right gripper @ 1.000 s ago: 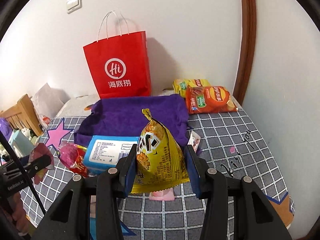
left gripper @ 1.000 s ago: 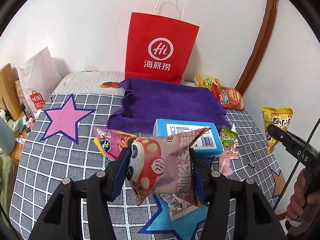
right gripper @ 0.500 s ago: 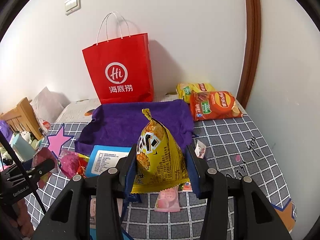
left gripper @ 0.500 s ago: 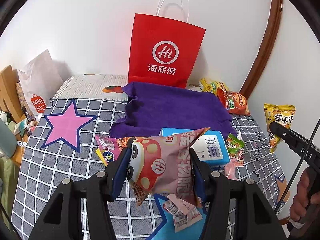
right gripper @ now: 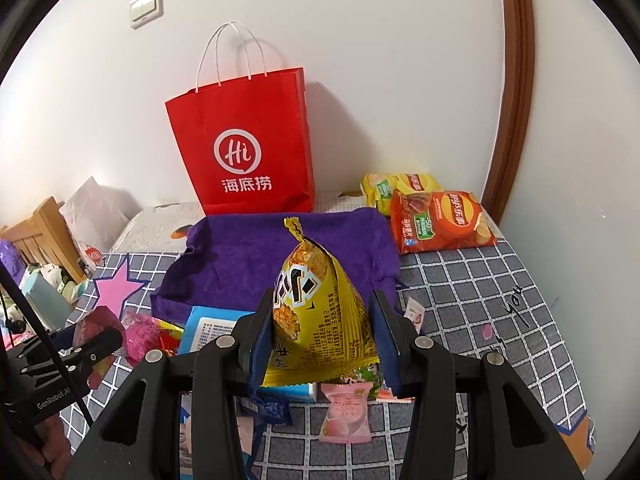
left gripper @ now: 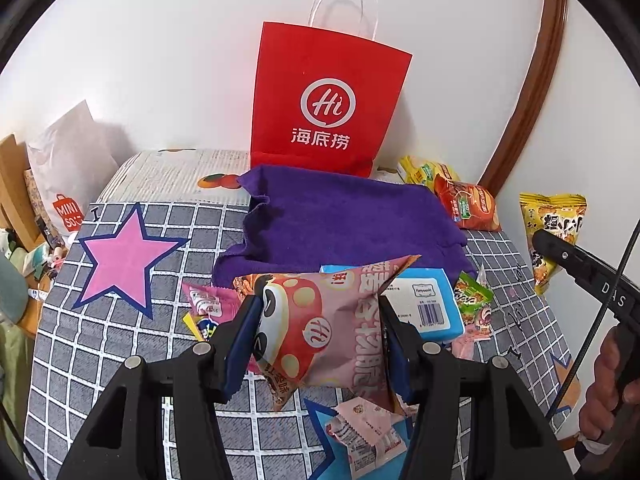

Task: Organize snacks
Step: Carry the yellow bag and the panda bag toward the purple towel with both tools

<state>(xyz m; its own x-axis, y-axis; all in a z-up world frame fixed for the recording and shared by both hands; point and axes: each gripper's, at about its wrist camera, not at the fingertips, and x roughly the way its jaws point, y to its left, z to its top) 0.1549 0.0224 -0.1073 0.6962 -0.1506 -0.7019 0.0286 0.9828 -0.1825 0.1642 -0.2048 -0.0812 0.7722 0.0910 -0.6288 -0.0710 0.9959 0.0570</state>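
Observation:
My left gripper (left gripper: pixel 320 332) is shut on a pink mushroom-print snack bag (left gripper: pixel 320 332), held above the checked cloth. My right gripper (right gripper: pixel 320 336) is shut on a yellow snack bag (right gripper: pixel 316 320), standing upright between its pads. A red paper bag (left gripper: pixel 326 108) (right gripper: pixel 244 152) stands against the wall behind a purple towel (left gripper: pixel 344 216) (right gripper: pixel 280 248). Below the held bags lie a blue box (left gripper: pixel 428 304), a green sachet (left gripper: pixel 472 296) and small pink packets (right gripper: pixel 346 416). The yellow bag (left gripper: pixel 554 232) also shows at the right of the left wrist view.
An orange chip bag (right gripper: pixel 440 220) and a yellow chip bag (right gripper: pixel 396 188) lie at the back right by the wooden door frame (right gripper: pixel 516 92). A white shopping bag (left gripper: pixel 68 168) leans at the far left. The checked cloth (right gripper: pixel 480 292) with a pink star (left gripper: pixel 124 256) covers the surface.
Both grippers drew back toward the near edge with their bags still held; the red bag and towel sit farther up, and more loose packets show beneath the held bags.

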